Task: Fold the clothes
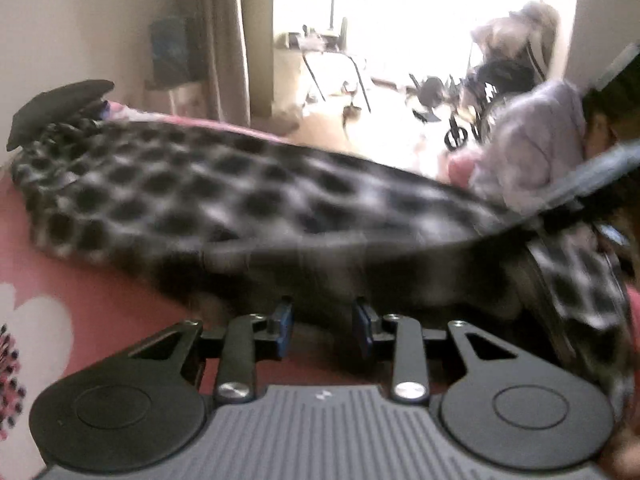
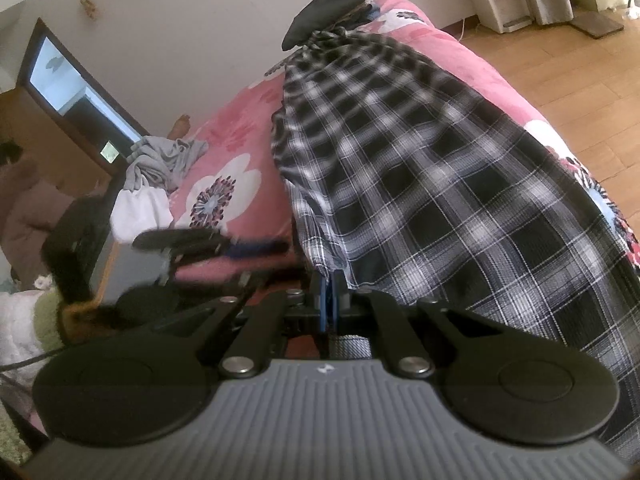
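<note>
Plaid shirt (image 2: 420,168) sprawls across the pink bed (image 2: 240,148); right claw (image 2: 329,292) pinches its edge, left claw (image 1: 322,320) gapes narrowly, empty.

The black-and-white checked cotton shirt (image 1: 248,196) is smeared by motion blur across the middle of the left wrist view, its lower right cut off by the frame edge. At centre left of the right wrist view, the left tool (image 2: 260,249) is a dark streak, its jaws unreadable.

Plaid shirt (image 2: 420,168) in right gripper (image 2: 329,280)
</note>
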Tool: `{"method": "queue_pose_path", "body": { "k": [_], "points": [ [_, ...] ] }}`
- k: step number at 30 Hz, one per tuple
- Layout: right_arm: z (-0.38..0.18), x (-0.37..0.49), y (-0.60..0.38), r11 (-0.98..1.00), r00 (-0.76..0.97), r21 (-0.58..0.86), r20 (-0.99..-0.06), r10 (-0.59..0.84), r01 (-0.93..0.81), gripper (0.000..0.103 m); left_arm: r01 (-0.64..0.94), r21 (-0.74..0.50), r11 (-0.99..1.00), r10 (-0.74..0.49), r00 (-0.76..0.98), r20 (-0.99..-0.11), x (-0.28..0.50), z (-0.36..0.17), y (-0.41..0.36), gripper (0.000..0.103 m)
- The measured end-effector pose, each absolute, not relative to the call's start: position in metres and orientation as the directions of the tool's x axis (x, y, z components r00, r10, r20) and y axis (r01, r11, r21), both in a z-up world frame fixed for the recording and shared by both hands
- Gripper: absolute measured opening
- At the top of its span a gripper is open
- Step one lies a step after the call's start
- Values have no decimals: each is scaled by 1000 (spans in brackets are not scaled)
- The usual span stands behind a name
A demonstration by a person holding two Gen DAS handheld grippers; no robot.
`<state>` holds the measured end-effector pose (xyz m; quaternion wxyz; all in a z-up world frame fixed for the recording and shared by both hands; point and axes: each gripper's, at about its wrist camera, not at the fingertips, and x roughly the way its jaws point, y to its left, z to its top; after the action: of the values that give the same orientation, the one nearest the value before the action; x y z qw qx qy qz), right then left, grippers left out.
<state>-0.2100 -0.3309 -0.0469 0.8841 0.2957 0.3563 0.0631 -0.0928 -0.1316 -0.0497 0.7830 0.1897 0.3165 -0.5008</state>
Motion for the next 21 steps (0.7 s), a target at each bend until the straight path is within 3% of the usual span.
{"method": "queue_pose_path", "body": {
  "k": [5, 8, 16, 21],
  "points": [
    [-49, -209, -333, 803, 743, 585, -587, 322, 114, 2, 850, -66, 523, -608, 317, -728, -66, -72, -132, 28],
    [-47, -210, -334, 805, 744, 582, -586, 320, 112, 2, 838, 17, 546, -559, 379, -737, -66, -65, -126, 19],
    [-46, -211, -336, 806, 736, 578, -598, 316, 124, 2, 822, 26, 569, -626, 453, -635, -55, -49, -124, 22],
    [-48, -211, -337, 800, 736, 584, -603, 309, 142, 2, 786, 89, 612, -535, 494, -686, -32, -70, -142, 25]
  ]
}}
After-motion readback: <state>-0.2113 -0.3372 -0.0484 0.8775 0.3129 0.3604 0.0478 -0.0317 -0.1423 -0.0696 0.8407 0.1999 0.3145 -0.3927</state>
